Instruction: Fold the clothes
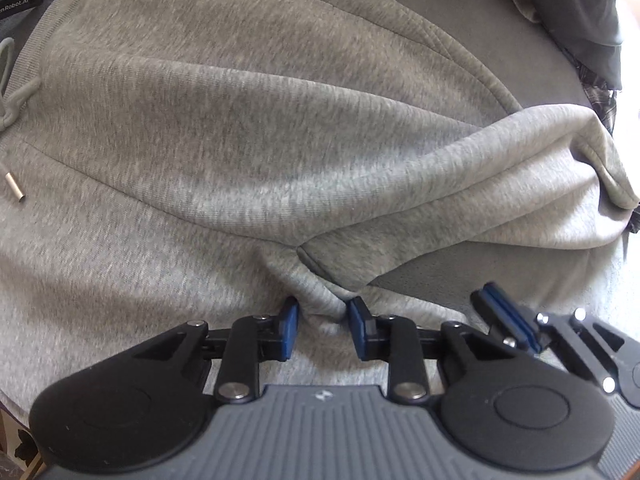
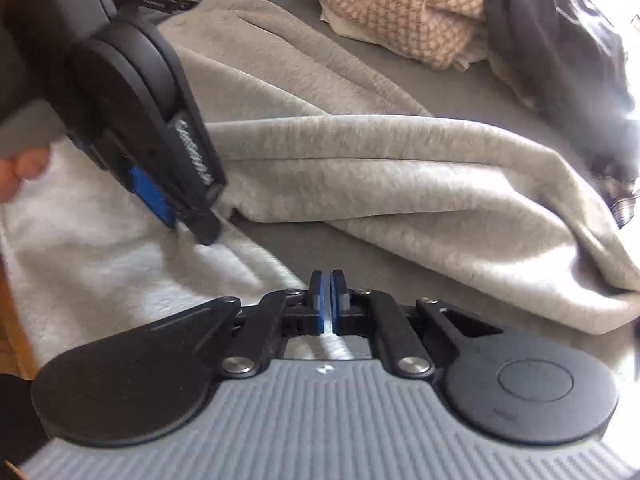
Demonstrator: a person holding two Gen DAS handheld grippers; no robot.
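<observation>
Both wrist views steep, close, sharing grey hoodie (image 1: 240, 120)

grippers: two, left (image 1: 323, 322) and right (image 2: 330, 300)
hoodie (image 1: 240, 120): one (grey)
checked cloth (image 2: 404, 12): one
dark garments (image 2: 560, 40): one heap

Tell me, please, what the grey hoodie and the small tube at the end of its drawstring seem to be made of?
Grey hoodie: apparently a thick heathered sweatshirt knit, likely cotton blend; fine ribs show on the matte surface, and the folds are soft and bulky. Small tube on the drawstring: probably metal, since it looks smooth, pale and slightly shiny.
</observation>
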